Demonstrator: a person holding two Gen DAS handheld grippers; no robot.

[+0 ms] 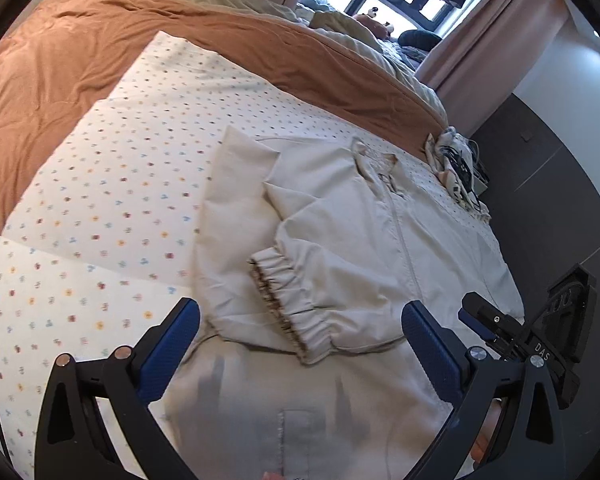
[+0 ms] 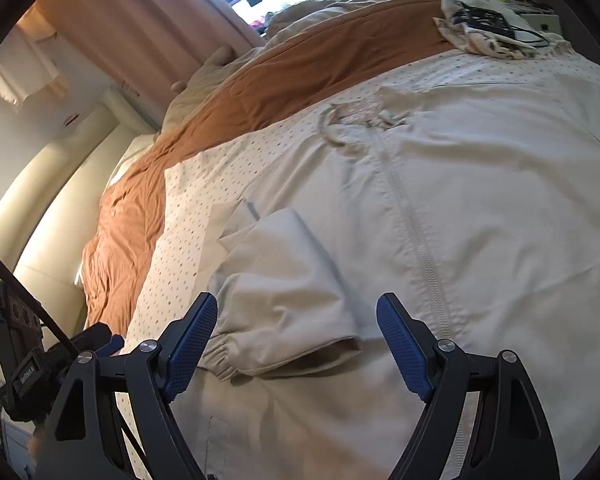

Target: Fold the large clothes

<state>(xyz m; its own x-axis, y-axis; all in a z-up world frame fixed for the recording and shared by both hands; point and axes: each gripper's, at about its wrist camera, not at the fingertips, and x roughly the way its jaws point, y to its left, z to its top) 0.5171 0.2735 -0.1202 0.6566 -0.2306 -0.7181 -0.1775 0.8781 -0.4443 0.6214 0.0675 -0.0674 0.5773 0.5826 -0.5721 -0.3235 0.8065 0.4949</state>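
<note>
Cream jacket [image 1: 340, 240] is laid flat on the bed's dotted sheet [image 1: 120, 168], 1 sleeve [image 1: 296, 304] folded across the front. Both the left gripper [image 1: 300, 344] and right gripper [image 2: 296, 340] have fingers spread wide, holding nothing, just above the fabric. Orange duvet [image 1: 100, 52] and pink curtains [image 1: 496, 40] behind.

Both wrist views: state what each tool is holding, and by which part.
Nothing is held. The left tool and right tool are open above the cream zip-front fabric jacket, near its elastic-cuffed sleeve.
</note>
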